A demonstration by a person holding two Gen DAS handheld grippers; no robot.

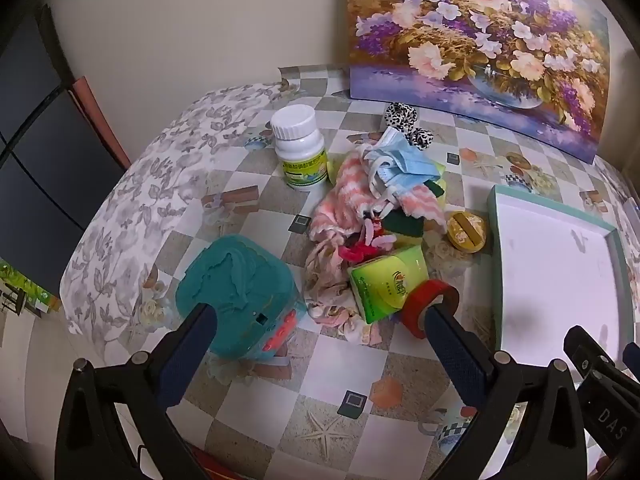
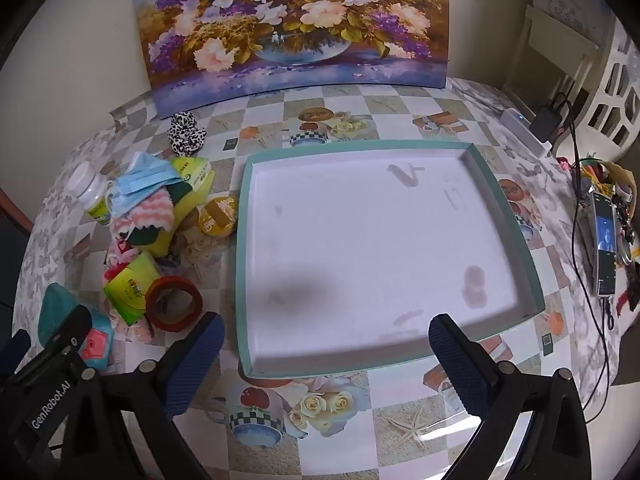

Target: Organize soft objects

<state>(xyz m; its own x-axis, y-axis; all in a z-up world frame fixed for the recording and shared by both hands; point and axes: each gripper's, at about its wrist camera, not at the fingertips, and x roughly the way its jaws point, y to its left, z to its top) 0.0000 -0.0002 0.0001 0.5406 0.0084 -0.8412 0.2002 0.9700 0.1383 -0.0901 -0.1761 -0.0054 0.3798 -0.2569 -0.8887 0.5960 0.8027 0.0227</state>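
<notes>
A heap of soft things lies on the table: a pink-and-white striped cloth (image 1: 352,196), a blue face mask (image 1: 400,160), a green-and-yellow sponge (image 1: 404,220), pale socks (image 1: 332,280), a leopard scrunchie (image 1: 404,120) and a green tissue pack (image 1: 388,284). The heap also shows in the right wrist view, with the cloth (image 2: 152,208) and mask (image 2: 144,180). A shallow teal tray (image 2: 244,240) with a white floor sits to the right, nothing in it. My left gripper (image 1: 320,316) is open, just short of the heap. My right gripper (image 2: 326,332) is open over the tray's near edge.
A white pill bottle (image 1: 300,148), a teal toy box (image 1: 240,292), a red tape roll (image 1: 428,300) and a yellow tin (image 1: 466,230) stand around the heap. A flower painting (image 2: 296,24) leans on the wall. A phone (image 2: 604,248) and cables lie at the far right.
</notes>
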